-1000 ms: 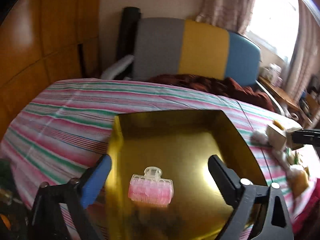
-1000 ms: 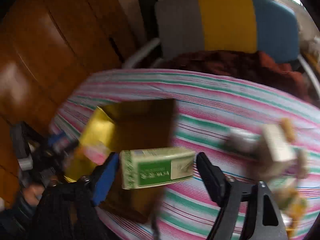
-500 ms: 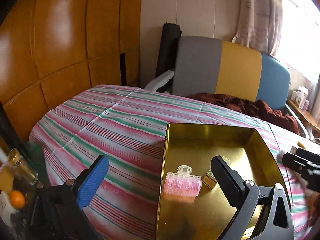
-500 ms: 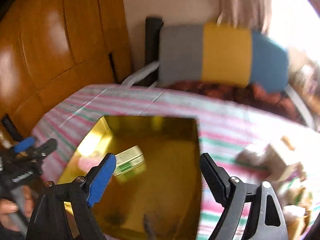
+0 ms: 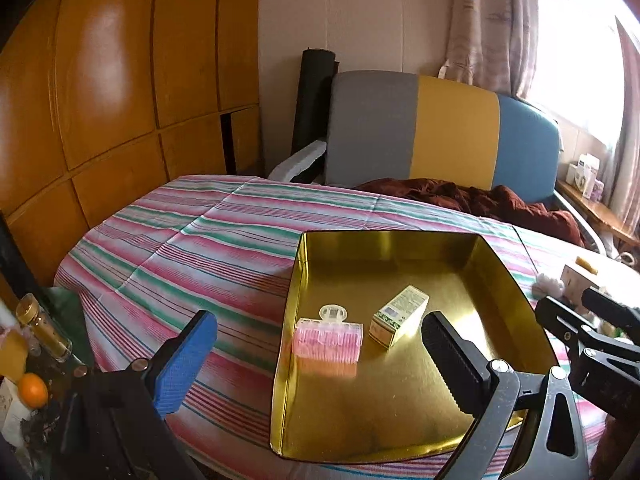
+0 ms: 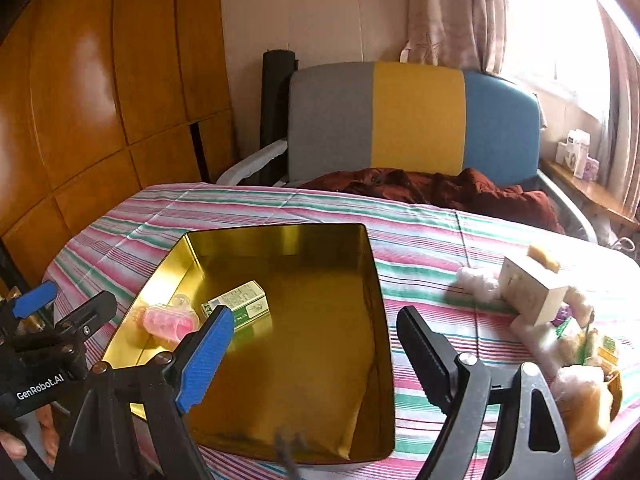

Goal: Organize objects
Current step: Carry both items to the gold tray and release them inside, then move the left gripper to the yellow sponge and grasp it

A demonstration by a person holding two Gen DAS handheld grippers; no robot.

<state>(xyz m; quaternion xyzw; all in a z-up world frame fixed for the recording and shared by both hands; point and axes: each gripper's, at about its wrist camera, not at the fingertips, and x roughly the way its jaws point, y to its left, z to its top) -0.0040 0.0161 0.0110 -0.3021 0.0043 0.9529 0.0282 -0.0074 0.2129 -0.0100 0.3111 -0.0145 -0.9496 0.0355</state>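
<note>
Now both our tongs, left (image 5: 316, 356) & right (image 6: 316, 352), are wide open w/ nothing held. Next we reach slow for the little box (image 6: 532, 288), grab its middle.

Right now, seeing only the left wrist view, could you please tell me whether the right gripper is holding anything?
Observer: No. The right gripper is open with nothing between its fingers, and the gold tray is in front of it.
Operator: Thank you. What lies beyond my frame's right edge?
Observer: A heap of fluff and small packets sits on the striped cloth, nearer than the beige box.
</note>
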